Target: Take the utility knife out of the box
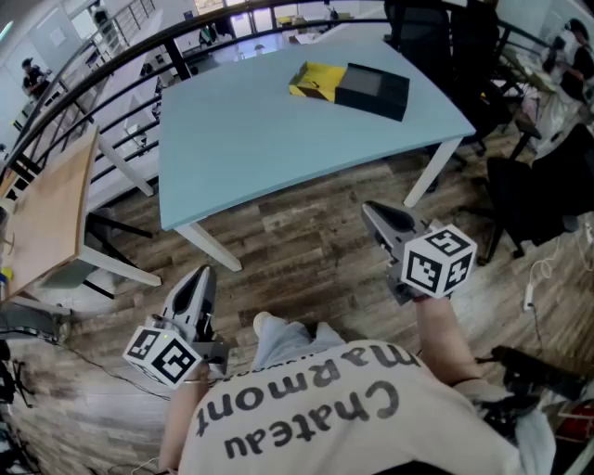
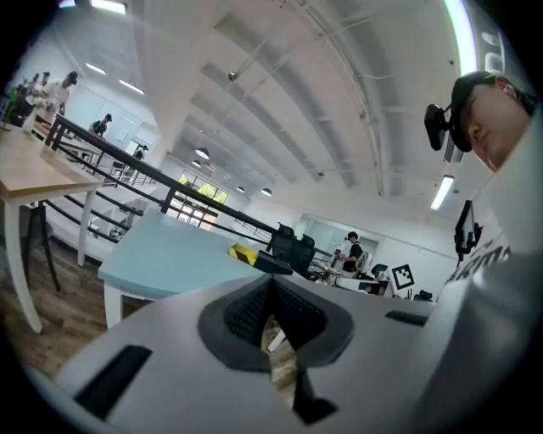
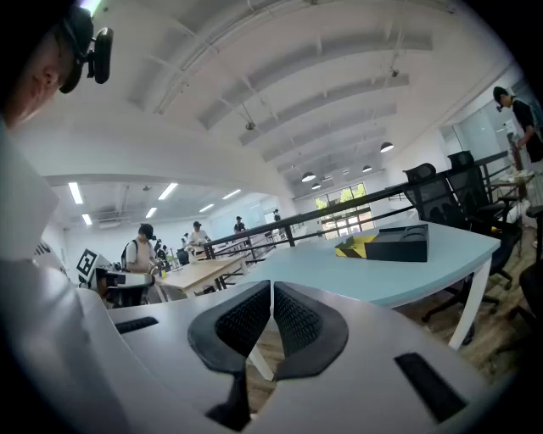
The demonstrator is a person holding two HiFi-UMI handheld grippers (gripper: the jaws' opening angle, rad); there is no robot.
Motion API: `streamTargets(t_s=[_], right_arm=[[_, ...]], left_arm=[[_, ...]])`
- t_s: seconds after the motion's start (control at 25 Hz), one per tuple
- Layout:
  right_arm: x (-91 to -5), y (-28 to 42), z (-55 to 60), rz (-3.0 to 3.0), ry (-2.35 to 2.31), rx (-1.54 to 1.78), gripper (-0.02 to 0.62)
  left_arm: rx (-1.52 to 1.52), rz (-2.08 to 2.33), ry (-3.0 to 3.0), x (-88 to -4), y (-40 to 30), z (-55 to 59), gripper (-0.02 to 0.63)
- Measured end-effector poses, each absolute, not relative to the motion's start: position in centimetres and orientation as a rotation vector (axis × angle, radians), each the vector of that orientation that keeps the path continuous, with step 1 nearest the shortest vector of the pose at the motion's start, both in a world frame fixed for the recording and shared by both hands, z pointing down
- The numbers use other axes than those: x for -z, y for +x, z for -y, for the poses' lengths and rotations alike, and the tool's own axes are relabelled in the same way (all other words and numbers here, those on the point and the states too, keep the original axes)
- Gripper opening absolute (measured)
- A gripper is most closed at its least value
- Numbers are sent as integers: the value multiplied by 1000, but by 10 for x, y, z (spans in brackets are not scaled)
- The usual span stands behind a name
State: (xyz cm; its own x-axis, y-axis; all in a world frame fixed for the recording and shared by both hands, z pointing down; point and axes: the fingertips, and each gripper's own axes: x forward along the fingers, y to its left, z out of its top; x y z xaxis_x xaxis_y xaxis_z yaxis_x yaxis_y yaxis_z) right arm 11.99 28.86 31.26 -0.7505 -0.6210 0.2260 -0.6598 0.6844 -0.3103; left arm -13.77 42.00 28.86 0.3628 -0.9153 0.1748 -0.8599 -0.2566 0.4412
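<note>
A black box point(image 1: 373, 90) lies on the far side of the light blue table point(image 1: 260, 139), with a yellow and black piece point(image 1: 316, 80) touching its left end. No utility knife shows in any view. My left gripper point(image 1: 202, 275) is low at the left, over the wooden floor and short of the table's near edge; its jaws meet at the tips with nothing between them. My right gripper point(image 1: 369, 210) is at the right, near the table's front corner, shut and empty. The right gripper view shows the box point(image 3: 397, 244) far ahead of the closed jaws point(image 3: 271, 286).
A wooden table point(image 1: 51, 209) stands at the left, with a black railing point(image 1: 111, 70) behind both tables. Black office chairs point(image 1: 436, 28) sit past the blue table, another dark chair point(image 1: 538, 195) at the right. People stand at desks point(image 3: 140, 254) in the distance.
</note>
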Motion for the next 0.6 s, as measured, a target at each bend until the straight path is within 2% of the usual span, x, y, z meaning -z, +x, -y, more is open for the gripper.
streamTargets(t_s=[0.6], right_arm=[[-309,85,-190,2752,1173,-680,41]], left_arm=[[143,1394,2274,-289,-171,-271,2]])
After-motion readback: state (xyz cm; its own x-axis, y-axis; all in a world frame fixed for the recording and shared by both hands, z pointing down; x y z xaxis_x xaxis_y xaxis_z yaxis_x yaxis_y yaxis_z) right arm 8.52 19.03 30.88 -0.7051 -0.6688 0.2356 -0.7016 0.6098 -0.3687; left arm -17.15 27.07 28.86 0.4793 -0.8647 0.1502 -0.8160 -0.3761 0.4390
